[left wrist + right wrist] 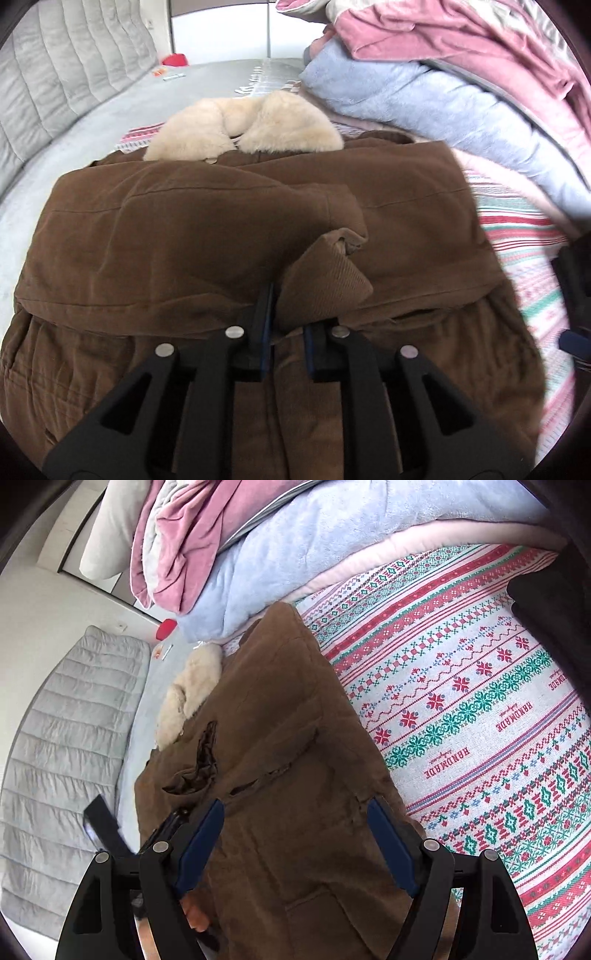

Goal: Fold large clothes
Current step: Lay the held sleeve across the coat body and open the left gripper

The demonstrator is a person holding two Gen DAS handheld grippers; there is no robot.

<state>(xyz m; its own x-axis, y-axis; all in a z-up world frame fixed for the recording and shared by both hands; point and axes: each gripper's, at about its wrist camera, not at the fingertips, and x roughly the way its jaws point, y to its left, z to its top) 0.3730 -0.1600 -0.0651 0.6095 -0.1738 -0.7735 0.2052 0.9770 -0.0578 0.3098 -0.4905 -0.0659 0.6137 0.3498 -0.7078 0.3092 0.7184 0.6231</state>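
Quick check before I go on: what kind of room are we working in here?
Most likely a bedroom: the brown coat lies on a bed's patterned cover, with a padded grey headboard behind and piled duvets alongside.

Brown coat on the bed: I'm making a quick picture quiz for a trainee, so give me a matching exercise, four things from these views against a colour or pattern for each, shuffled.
Things:
1. coat
2. fur collar
3. bedspread
4. fleece blanket

Colours or patterns:
A. pale blue
B. cream
C. brown
D. white with red and green bands

Pairs: 1-C, 2-B, 3-D, 4-A
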